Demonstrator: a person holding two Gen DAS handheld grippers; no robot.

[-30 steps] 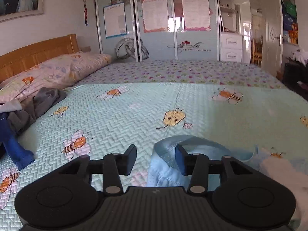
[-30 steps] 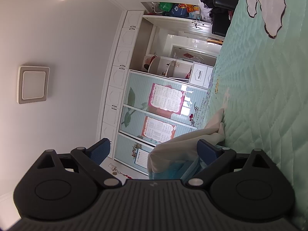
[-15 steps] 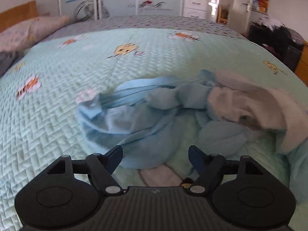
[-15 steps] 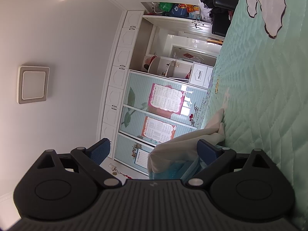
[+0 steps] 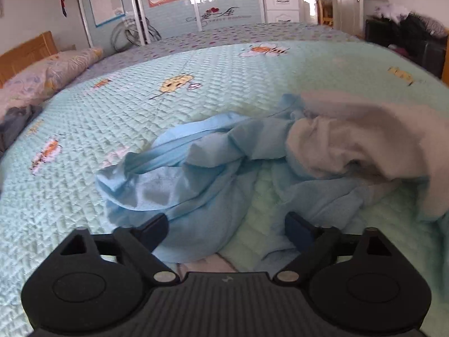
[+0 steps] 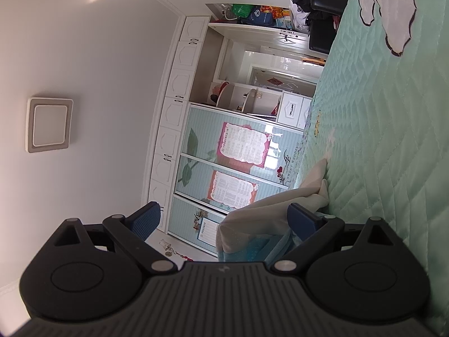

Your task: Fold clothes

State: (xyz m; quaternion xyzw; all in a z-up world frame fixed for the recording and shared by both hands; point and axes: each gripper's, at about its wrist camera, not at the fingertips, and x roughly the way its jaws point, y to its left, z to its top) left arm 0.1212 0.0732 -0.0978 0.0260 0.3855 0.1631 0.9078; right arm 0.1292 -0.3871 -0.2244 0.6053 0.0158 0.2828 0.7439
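A crumpled light blue garment (image 5: 196,168) lies on the mint quilted bed (image 5: 168,104), tangled with a cream garment (image 5: 364,134) on its right. My left gripper (image 5: 226,220) points down at the blue heap and its jaws are opening. A blue fold lies between the fingers, with neither pad pressing on it. My right gripper (image 6: 224,210) is rolled on its side low beside the bed (image 6: 393,140), its jaws wide apart. A cream cloth (image 6: 269,213) over blue cloth (image 6: 252,250) bulges up just inside its right finger (image 6: 301,219), not clamped.
A floral pillow (image 5: 47,75) and a wooden headboard (image 5: 25,53) are at the far left, with dark clothes (image 5: 14,123) piled below them. Sliding wardrobe doors (image 5: 196,5) stand behind the bed. A dark cabinet with heaped things (image 5: 407,39) is at the right.
My left gripper has dropped and tipped down over the blue garment while its jaws spread wide. The right gripper has not moved.
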